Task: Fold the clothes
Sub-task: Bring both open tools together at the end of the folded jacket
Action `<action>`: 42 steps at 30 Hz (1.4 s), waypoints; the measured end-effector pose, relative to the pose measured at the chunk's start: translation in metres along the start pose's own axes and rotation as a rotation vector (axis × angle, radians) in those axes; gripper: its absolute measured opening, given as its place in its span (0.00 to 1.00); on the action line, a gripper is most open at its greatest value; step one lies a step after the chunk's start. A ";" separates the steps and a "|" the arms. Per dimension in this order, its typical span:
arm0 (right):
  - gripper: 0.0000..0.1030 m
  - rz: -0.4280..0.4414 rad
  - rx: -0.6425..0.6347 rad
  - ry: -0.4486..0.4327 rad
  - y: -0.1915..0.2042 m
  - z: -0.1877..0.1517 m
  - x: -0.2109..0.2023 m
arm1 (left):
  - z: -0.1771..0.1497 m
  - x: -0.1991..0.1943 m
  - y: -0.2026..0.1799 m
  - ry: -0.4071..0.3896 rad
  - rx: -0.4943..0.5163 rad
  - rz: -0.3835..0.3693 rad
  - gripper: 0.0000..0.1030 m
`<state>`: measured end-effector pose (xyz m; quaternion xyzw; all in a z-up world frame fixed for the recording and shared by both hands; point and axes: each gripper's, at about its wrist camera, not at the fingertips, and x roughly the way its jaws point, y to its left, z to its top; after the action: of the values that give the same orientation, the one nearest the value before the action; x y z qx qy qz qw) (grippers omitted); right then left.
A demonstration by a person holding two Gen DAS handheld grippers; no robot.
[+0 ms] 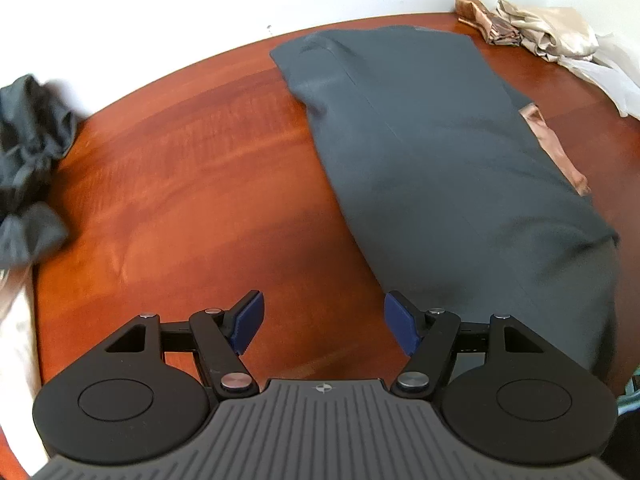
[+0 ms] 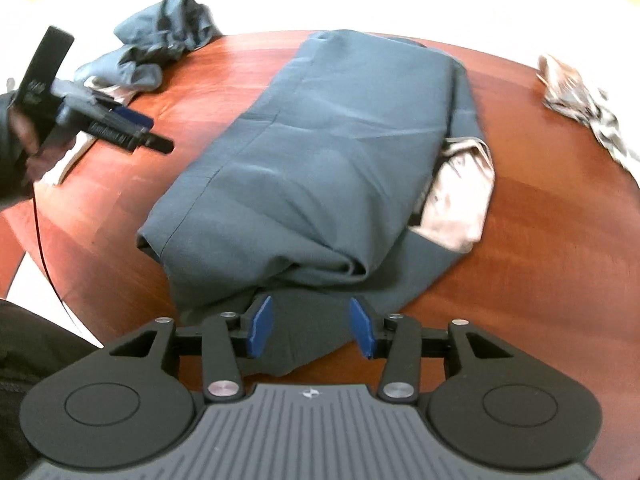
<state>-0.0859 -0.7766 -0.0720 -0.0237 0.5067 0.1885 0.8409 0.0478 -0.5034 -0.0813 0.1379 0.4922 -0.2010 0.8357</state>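
Observation:
A dark grey-blue garment (image 1: pixel 440 168) lies folded into a long strip on the wooden table (image 1: pixel 180 180). My left gripper (image 1: pixel 323 320) hangs open over bare wood just left of the strip, with nothing between its blue pads. In the right wrist view the same garment (image 2: pixel 320 152) runs away from me, and its near end is bunched in folds. My right gripper (image 2: pixel 311 326) hovers over that near end with its jaws apart; cloth lies beneath the gap, and the pads do not press on it. A hand holds the left gripper (image 2: pixel 150 132) at the far left.
A crumpled dark cloth (image 1: pixel 28 152) (image 2: pixel 160 48) sits at the table's left edge. A pinkish-beige cloth (image 2: pixel 460 200) (image 1: pixel 552 144) pokes out from under the garment's right side. Beige and brown clothes (image 1: pixel 540 28) and a patterned cloth (image 2: pixel 580 100) lie by the far right rim.

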 end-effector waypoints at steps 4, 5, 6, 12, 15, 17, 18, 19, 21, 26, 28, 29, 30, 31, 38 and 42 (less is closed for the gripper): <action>0.49 0.032 -0.077 0.015 -0.004 0.008 0.007 | -0.025 -0.017 -0.015 -0.002 -0.061 0.002 0.67; 0.49 0.040 -0.091 0.018 -0.005 0.009 0.008 | -0.032 -0.023 -0.020 -0.003 -0.075 0.008 0.67; 0.50 0.047 -0.106 0.021 -0.005 0.010 0.010 | -0.034 -0.025 -0.022 -0.003 -0.081 0.009 0.67; 0.55 0.079 -0.159 0.020 -0.008 0.011 0.019 | -0.055 -0.041 -0.045 -0.008 -0.122 0.016 0.67; 0.58 0.084 -0.178 0.016 -0.009 0.008 0.023 | -0.064 -0.044 -0.058 -0.015 -0.102 0.022 0.67; 0.63 0.082 -0.213 0.006 -0.009 0.005 0.024 | -0.068 -0.044 -0.066 -0.011 -0.061 0.033 0.67; 0.65 0.081 -0.220 0.004 -0.009 0.004 0.024 | -0.069 -0.044 -0.068 -0.012 -0.050 0.034 0.67; 0.65 0.085 -0.259 -0.004 -0.008 0.001 0.023 | -0.071 -0.043 -0.072 -0.015 -0.023 0.034 0.67; 0.69 0.089 -0.333 -0.019 -0.005 -0.004 0.022 | -0.071 -0.042 -0.079 -0.021 0.031 0.035 0.67; 0.83 0.093 -0.541 -0.050 0.002 -0.016 0.019 | -0.066 -0.038 -0.098 -0.018 0.147 0.006 0.67; 0.84 0.093 -0.616 -0.053 0.005 -0.021 0.019 | -0.066 -0.037 -0.106 -0.010 0.174 -0.022 0.67; 0.85 0.094 -0.652 -0.056 0.006 -0.023 0.019 | -0.066 -0.036 -0.112 -0.006 0.191 -0.039 0.67; 0.85 0.095 -0.684 -0.061 0.006 -0.025 0.019 | -0.066 -0.036 -0.115 -0.004 0.198 -0.046 0.67; 0.86 0.099 -0.710 -0.063 0.007 -0.026 0.019 | -0.067 -0.035 -0.121 -0.001 0.208 -0.057 0.67; 0.86 0.121 -0.790 -0.064 0.007 -0.021 0.022 | -0.079 -0.027 -0.165 0.031 0.180 -0.109 0.67; 0.86 0.143 -0.820 -0.059 0.004 -0.018 0.025 | -0.083 -0.024 -0.178 0.046 0.101 -0.107 0.68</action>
<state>-0.0921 -0.7701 -0.1015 -0.3159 0.3657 0.4332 0.7608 -0.1111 -0.6200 -0.1055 0.1581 0.5069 -0.2666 0.8043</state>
